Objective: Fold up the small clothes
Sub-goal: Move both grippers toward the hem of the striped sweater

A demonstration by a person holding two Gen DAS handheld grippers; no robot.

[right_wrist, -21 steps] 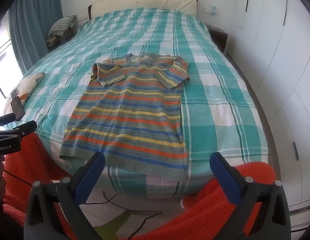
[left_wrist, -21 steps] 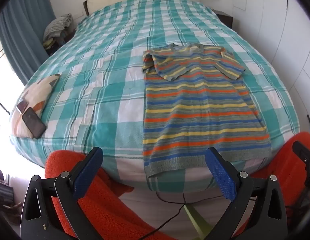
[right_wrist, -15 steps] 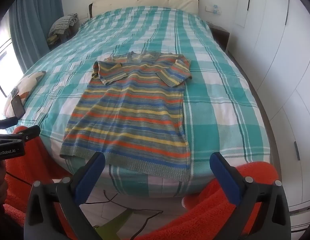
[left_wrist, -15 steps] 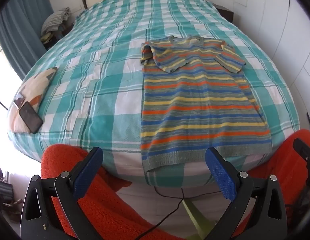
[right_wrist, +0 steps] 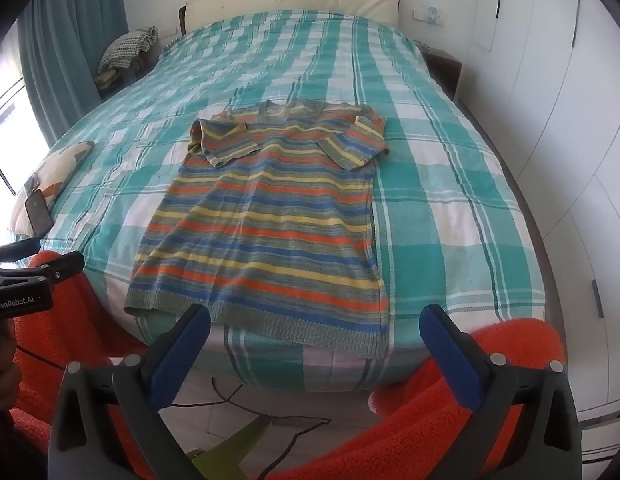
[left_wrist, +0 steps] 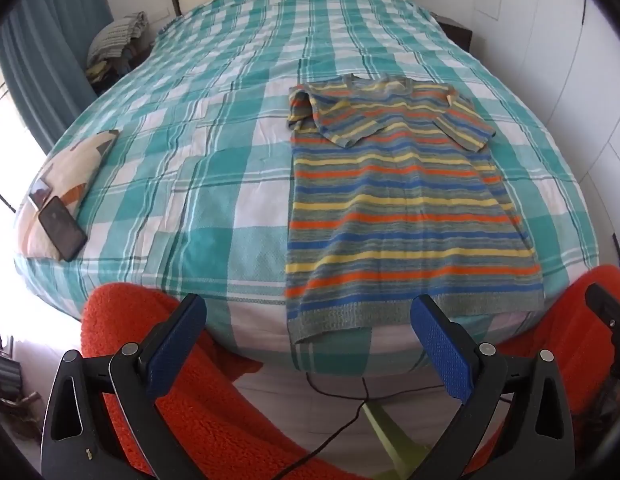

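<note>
Checked bedspread [left_wrist: 214, 184] under striped sweater [left_wrist: 398, 216], its hem just beyond both spread, empty jaws

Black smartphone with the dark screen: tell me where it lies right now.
The black smartphone lies at the far left of both views, on a cream patterned cushion at the left edge of the teal checked bed, well apart from the striped sweater.

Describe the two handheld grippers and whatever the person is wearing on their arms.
Each gripper, left gripper and right gripper, has a black plastic frame with triangular cut-outs and silver pivot pins, ending in two fingers faced with blue textured pads. Seen from the right wrist camera, the left unit's black body carries white "GenRobot.AI" lettering. The fuzzy orange fleece below them may be the person's clothing.
</note>
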